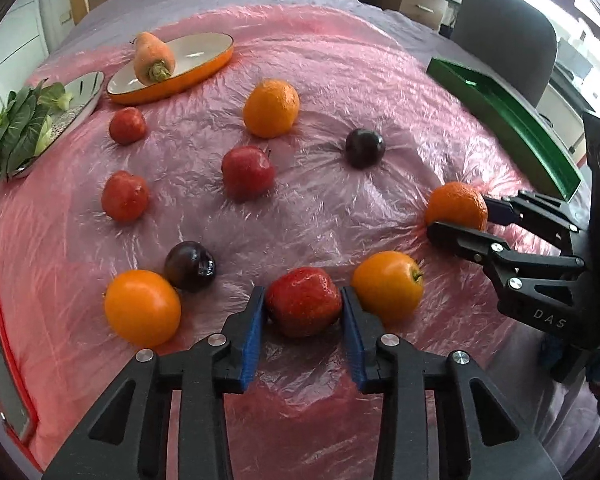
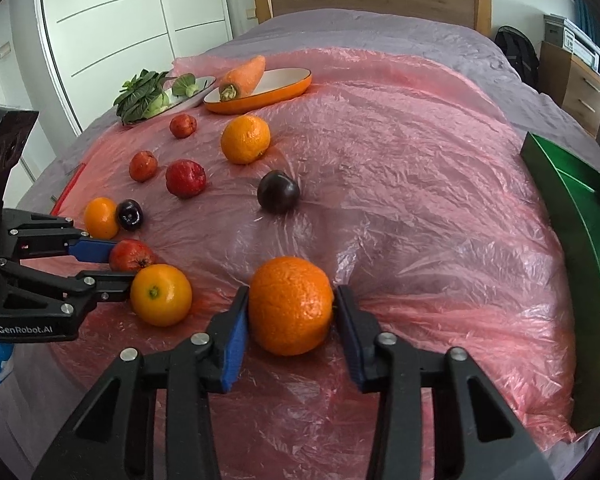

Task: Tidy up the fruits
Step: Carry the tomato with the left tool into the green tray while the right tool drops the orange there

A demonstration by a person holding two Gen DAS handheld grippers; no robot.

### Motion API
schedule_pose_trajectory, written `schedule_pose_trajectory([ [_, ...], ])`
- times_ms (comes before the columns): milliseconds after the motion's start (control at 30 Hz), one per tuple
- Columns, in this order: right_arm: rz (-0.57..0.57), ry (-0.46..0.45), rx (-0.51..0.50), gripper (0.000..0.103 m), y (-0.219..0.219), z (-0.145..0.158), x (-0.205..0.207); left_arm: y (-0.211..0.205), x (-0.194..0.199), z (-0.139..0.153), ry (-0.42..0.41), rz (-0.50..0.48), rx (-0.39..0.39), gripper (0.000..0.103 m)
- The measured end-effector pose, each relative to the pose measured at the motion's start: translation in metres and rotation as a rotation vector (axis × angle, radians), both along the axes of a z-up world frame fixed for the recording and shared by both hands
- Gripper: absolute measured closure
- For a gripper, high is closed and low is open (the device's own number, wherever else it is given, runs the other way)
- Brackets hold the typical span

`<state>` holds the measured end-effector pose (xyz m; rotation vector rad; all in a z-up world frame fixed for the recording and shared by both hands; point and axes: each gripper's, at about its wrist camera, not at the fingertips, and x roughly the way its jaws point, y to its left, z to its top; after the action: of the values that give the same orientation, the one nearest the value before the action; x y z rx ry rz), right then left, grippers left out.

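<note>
In the left wrist view my left gripper (image 1: 303,312) is shut on a red fruit (image 1: 303,306) that rests on the pink plastic sheet, both blue pads pressed to its sides. A yellow-orange fruit (image 1: 388,286) lies just right of it. At the right, my right gripper (image 1: 458,218) grips an orange (image 1: 456,202). The right wrist view shows that orange (image 2: 290,304) between my right gripper's (image 2: 292,316) pads, still on the sheet. My left gripper (image 2: 122,264) reaches in from the left there, around the red fruit (image 2: 131,255).
Loose on the sheet lie another orange (image 1: 271,108), two dark plums (image 1: 365,148) (image 1: 190,266), several red fruits and a yellow-orange fruit (image 1: 142,308). A green tray (image 2: 580,240) stands at the right. An orange dish (image 1: 208,66) bears a carrot (image 1: 152,58); a plate (image 1: 86,94) holds greens.
</note>
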<state>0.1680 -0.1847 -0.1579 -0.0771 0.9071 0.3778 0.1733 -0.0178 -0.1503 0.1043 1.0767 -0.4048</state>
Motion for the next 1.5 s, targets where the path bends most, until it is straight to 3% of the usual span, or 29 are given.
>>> schedule_pose_trajectory([
  [267,-0.036,-0.014,0.075,0.04,-0.023,0.013,-0.013,0.006,-0.012,0.017,-0.007,0.039,-0.046,0.072],
  [433,-0.086,-0.046,0.104,0.04,-0.051,0.034,-0.025,-0.005,-0.011,0.045,-0.018,0.041,-0.124,0.072],
  [600,-0.19,-0.106,0.081,0.04,-0.11,0.064,-0.027,-0.065,0.005,0.071,-0.017,-0.054,-0.239,0.072],
  [700,-0.278,-0.129,0.042,0.04,-0.157,0.076,-0.023,-0.123,0.016,0.081,-0.005,-0.132,-0.309,0.072],
  [867,-0.406,-0.123,-0.022,0.04,-0.23,0.08,-0.014,-0.221,0.031,0.078,0.037,-0.254,-0.35,0.072],
  [1133,-0.506,-0.056,-0.093,0.04,-0.293,0.052,-0.001,-0.342,0.025,0.057,0.03,-0.428,-0.205,0.072],
  [1300,-0.507,-0.026,-0.109,0.04,-0.305,0.034,0.004,-0.366,0.017,0.03,0.039,-0.469,-0.082,0.071],
  [1500,-0.508,-0.03,-0.106,0.038,-0.306,0.029,0.003,-0.362,0.01,0.027,0.034,-0.465,-0.067,0.071],
])
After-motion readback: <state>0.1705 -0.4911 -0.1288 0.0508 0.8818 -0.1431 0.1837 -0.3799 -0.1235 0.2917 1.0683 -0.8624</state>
